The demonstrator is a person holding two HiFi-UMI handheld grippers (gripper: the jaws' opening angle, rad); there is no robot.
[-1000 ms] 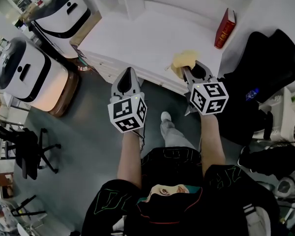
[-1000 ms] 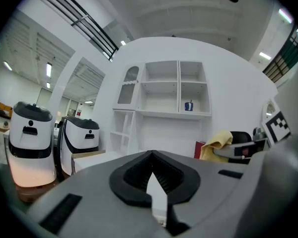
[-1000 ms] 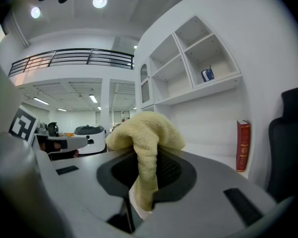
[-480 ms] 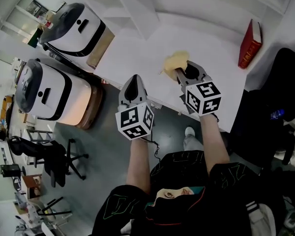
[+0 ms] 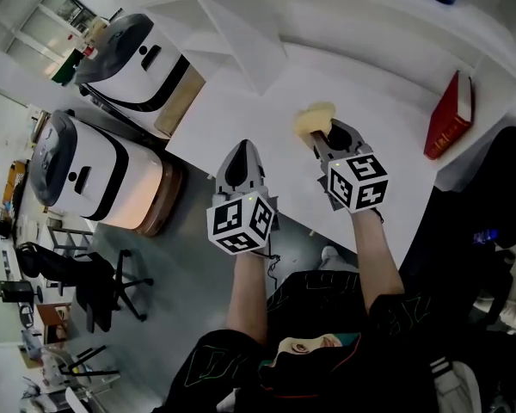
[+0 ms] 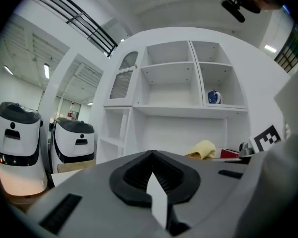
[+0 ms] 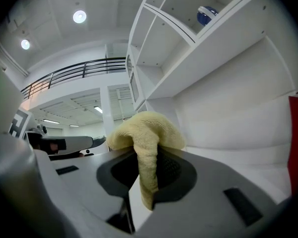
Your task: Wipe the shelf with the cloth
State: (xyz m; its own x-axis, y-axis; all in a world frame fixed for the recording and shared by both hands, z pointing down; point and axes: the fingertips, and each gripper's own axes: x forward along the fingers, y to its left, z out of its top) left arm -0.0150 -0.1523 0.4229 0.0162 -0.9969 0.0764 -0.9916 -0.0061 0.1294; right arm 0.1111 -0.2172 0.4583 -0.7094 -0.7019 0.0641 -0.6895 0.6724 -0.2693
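A yellow cloth (image 5: 313,117) is pinched in my right gripper (image 5: 329,132), which hovers over the white shelf surface (image 5: 267,101). In the right gripper view the cloth (image 7: 145,133) bulges out above the shut jaws and a fold hangs between them. My left gripper (image 5: 240,159) is held at the shelf's front edge, left of the right one, shut with nothing in it. From the left gripper view the cloth (image 6: 202,149) shows to the right, in front of the white shelving unit (image 6: 179,108).
A red book (image 5: 448,114) leans at the shelf's right end. A blue object (image 6: 213,97) sits in an upper compartment. Two white and black machines (image 5: 82,179) stand on the floor to the left. An office chair (image 5: 86,275) stands lower left.
Both grippers have moved forward over the shelf, the right one carrying the cloth further in from the front edge. The view has shifted closer to the shelving.
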